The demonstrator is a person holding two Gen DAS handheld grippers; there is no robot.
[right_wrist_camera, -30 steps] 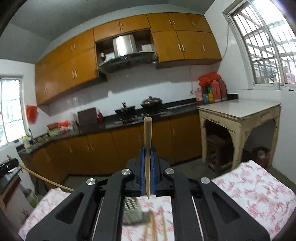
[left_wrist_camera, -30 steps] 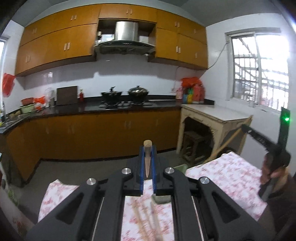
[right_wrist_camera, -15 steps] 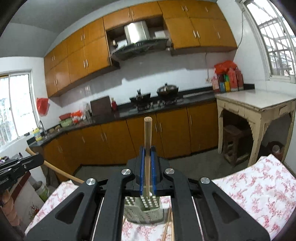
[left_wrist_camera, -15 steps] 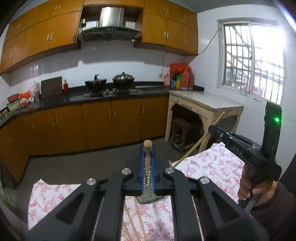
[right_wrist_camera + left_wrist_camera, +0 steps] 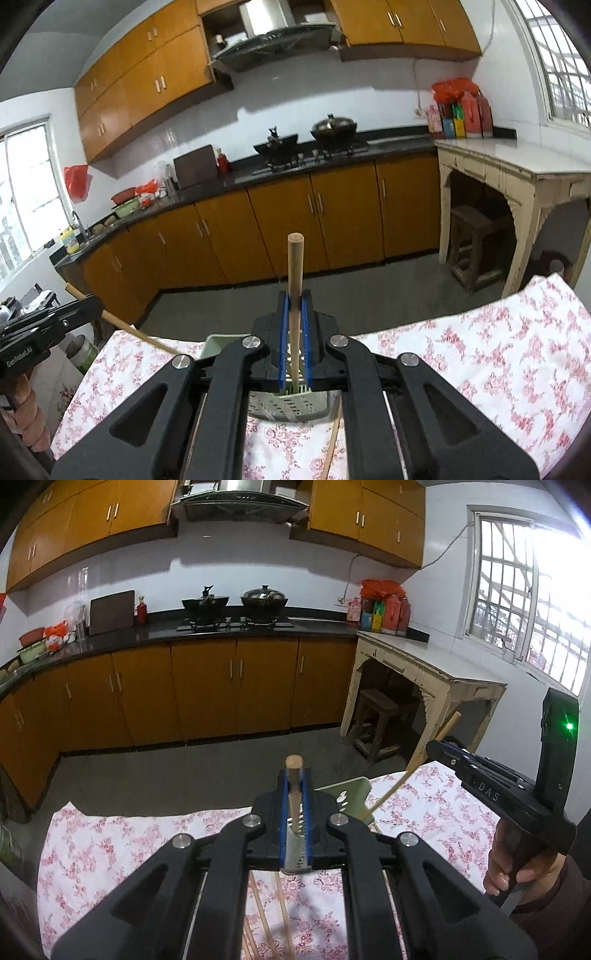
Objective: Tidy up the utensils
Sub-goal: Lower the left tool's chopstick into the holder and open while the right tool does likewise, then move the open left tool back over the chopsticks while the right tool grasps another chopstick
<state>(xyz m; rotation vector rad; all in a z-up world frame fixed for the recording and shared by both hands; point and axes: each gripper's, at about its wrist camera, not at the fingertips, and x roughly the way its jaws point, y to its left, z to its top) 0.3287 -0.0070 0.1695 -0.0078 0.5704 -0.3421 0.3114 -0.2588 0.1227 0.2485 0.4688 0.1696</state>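
My left gripper grips a wooden chopstick held steeply upright, and its jaws are just starting to open. The stick's lower tip hangs over the green perforated utensil holder on the floral tablecloth. In the right wrist view my right gripper is shut on a second chopstick, whose lower end dips into the holder. The left wrist view shows the right gripper at the right, its chopstick slanting down to the holder. The right wrist view shows the left gripper at the left edge.
Loose chopsticks lie on the tablecloth in front of the holder, one also under the right gripper. A hand holds the right gripper's handle. Beyond the table edge are the floor, orange cabinets and a white side table.
Both grippers have come down and tilted toward the table. The holder now sits directly under both chopstick tips, and the two grippers have drawn closer together.
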